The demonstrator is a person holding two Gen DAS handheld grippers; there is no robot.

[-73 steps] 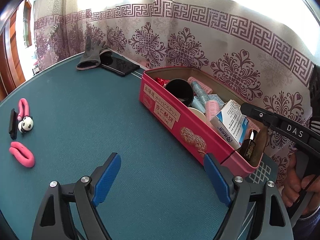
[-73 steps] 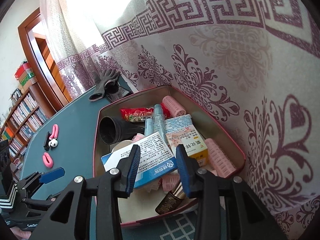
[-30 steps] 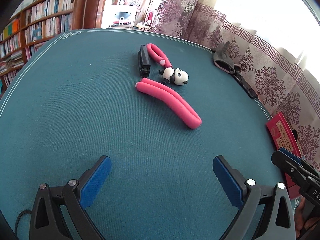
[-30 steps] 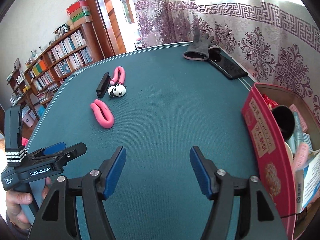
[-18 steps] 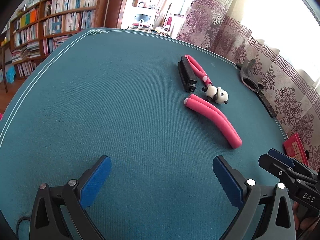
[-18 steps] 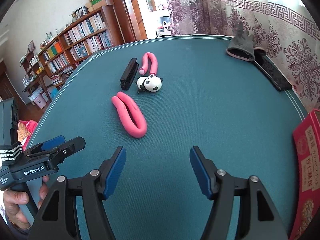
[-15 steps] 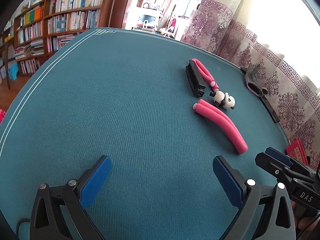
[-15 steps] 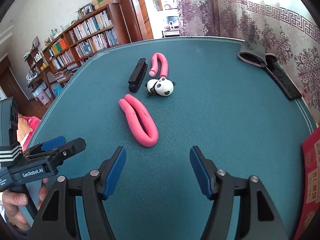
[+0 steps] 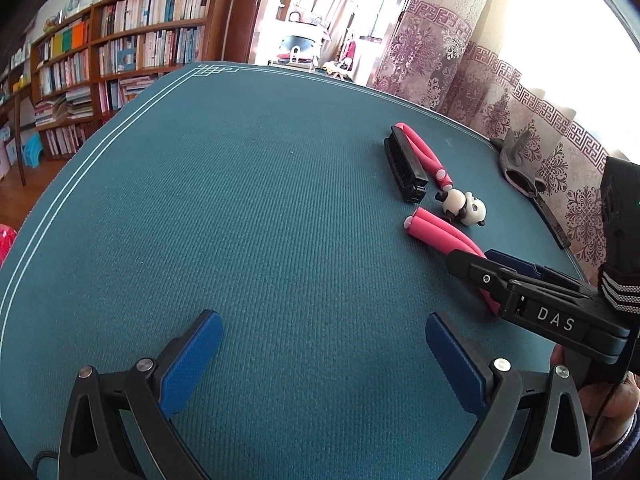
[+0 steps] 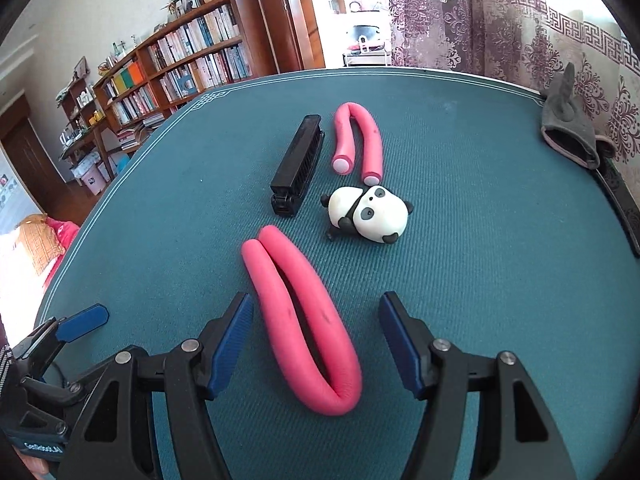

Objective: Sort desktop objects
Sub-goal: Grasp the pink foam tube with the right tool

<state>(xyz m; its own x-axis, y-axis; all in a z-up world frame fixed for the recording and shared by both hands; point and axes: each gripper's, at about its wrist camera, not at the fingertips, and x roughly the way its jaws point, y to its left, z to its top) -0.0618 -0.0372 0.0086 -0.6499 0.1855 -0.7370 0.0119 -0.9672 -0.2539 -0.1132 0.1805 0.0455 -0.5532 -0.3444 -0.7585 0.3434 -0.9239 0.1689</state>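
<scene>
A folded pink foam roller (image 10: 304,320) lies on the teal table, its bend between the open fingers of my right gripper (image 10: 320,344), which is empty. Beyond it lie a panda toy (image 10: 370,214), a black comb-like bar (image 10: 298,164) and a second pink roller (image 10: 358,140). In the left wrist view the near roller (image 9: 436,232), panda (image 9: 464,208), black bar (image 9: 404,168) and far roller (image 9: 424,152) lie at the right. My left gripper (image 9: 324,356) is open and empty over bare table, left of the right gripper (image 9: 500,272).
A grey glove (image 10: 568,124) and a dark flat device (image 10: 620,208) lie at the table's far right edge by the patterned curtain. Bookshelves (image 10: 180,60) stand beyond the table's left edge. The table (image 9: 240,200) has a white-lined border.
Both grippers swung away from the red tin toward the left side of the table. My right gripper moved forward until its open fingers straddle the near pink roller's bend.
</scene>
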